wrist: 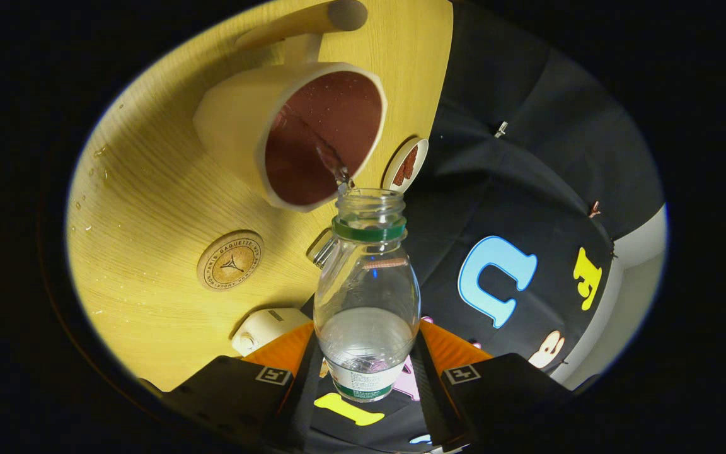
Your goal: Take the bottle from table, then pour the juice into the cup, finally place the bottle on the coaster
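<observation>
Pour step in progress. The tongs (366,378) are closed on the bottle (366,296), one finger pressing each side of its lower body just above the label band. The bottle is tipped forward, its open mouth right at the near rim of the cup (312,135), and a thin clear stream runs from the mouth into the cup's dark interior. The cup stands on the worktop (149,208) beyond the fingers. The round coaster (230,260) lies on the worktop nearer than the cup, apart from it and off to the side of the bottle. Judgement: the bottle looks like thin clear plastic, light now with little liquid left pooled at its base; the wall probably yields under a hard squeeze, and its smooth surface may be slippery, so the low grip on the wide body seems right and should be firm but not crushing. A few droplets sit on the worktop away from the cup. Hard to make out: the fill level in the cup, since the dark interior hides it; a pale object beside the finger and a small round item beyond the bottle's neck are partly hidden and not identifiable.
</observation>
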{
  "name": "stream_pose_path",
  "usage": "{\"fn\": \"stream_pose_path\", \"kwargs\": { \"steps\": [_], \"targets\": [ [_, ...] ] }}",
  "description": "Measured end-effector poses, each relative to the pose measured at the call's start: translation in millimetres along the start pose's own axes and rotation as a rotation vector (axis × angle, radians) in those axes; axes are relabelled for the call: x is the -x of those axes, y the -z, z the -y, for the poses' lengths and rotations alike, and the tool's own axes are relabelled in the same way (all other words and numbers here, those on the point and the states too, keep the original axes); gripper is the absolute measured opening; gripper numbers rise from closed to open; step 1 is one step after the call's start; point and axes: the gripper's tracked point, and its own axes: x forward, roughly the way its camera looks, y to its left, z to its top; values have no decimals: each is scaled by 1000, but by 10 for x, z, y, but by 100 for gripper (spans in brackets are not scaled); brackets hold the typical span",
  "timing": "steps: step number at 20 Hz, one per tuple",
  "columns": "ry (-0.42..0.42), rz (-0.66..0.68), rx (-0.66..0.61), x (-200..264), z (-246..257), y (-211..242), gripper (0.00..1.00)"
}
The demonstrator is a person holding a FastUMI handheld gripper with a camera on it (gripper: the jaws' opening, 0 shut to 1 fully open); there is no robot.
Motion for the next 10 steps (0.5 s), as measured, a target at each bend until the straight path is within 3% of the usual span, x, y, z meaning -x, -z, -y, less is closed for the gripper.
{"fn": "stream_pose_path", "kwargs": {
  "steps": [10],
  "targets": [
    [44, 42, 64, 21, 204, -42, 72]
  ]
}}
